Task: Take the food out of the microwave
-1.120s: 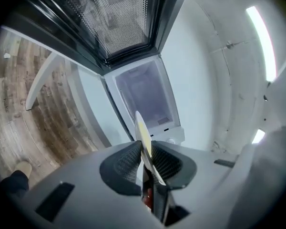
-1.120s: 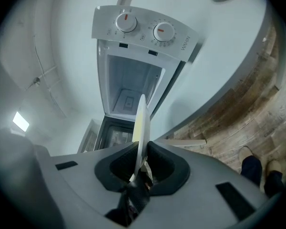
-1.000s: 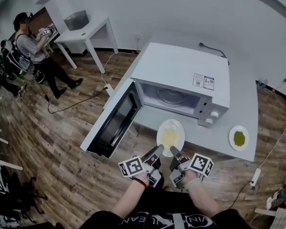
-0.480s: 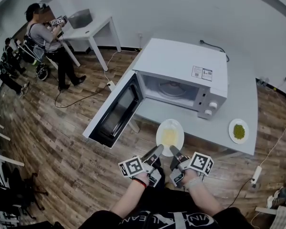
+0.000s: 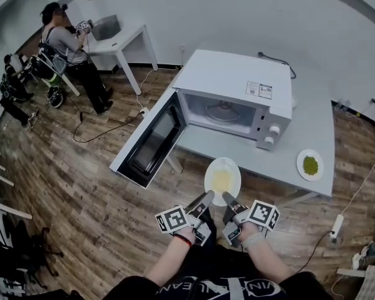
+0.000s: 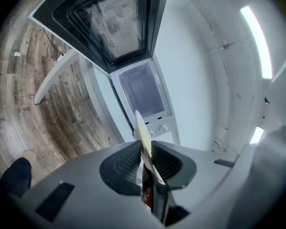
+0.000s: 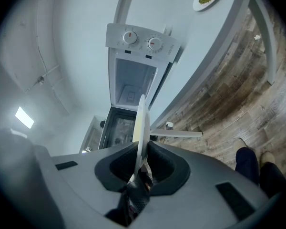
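A white plate of yellow food hangs in the air just off the front edge of the grey table, in front of the white microwave. Both grippers hold its near rim. My left gripper is shut on the rim's left side and my right gripper on its right side. The plate appears edge-on between the jaws in the left gripper view, and edge-on again in the right gripper view. The microwave door hangs wide open to the left; the cavity shows only its glass turntable.
A small white plate of green food lies on the table right of the microwave. A person stands at a white desk far left. Cables and a power strip lie on the wooden floor.
The view has drawn back slightly from the table, with the plate held the same way in both grippers. The person at the back left has walked toward the white desk.
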Action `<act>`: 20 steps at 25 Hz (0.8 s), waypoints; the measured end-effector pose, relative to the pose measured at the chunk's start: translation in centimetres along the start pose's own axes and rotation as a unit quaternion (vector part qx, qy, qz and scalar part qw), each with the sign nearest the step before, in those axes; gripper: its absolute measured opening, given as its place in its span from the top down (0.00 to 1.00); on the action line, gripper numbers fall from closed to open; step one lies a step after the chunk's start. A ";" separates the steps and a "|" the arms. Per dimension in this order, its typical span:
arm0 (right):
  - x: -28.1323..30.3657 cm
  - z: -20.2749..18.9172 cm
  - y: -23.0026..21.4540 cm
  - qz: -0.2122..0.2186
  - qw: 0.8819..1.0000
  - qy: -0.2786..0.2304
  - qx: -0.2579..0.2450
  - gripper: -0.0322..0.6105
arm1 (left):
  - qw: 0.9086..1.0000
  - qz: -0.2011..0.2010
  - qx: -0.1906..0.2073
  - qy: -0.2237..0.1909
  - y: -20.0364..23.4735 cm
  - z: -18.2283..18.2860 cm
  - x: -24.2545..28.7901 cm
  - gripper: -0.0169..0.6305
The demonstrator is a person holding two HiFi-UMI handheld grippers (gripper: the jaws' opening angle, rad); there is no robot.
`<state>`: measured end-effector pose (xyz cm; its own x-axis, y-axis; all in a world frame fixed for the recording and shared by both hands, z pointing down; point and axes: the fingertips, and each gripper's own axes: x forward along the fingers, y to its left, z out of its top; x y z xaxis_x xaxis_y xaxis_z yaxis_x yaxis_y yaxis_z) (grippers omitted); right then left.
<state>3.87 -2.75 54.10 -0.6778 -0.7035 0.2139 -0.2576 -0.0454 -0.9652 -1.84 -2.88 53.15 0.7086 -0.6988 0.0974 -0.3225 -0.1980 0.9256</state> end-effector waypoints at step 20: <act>-1.9 -2.7 0.1 0.001 1.000 -0.025 0.004 0.85 | 1.000 -0.010 0.006 0.014 -0.8 -1.5 -2.6 0.87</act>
<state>3.28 0.52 53.97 -0.6429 -0.7381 0.2047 -0.2508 -0.0497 -0.9668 -2.51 0.14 52.73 0.7329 -0.6745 0.0889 -0.3151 -0.2207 0.9231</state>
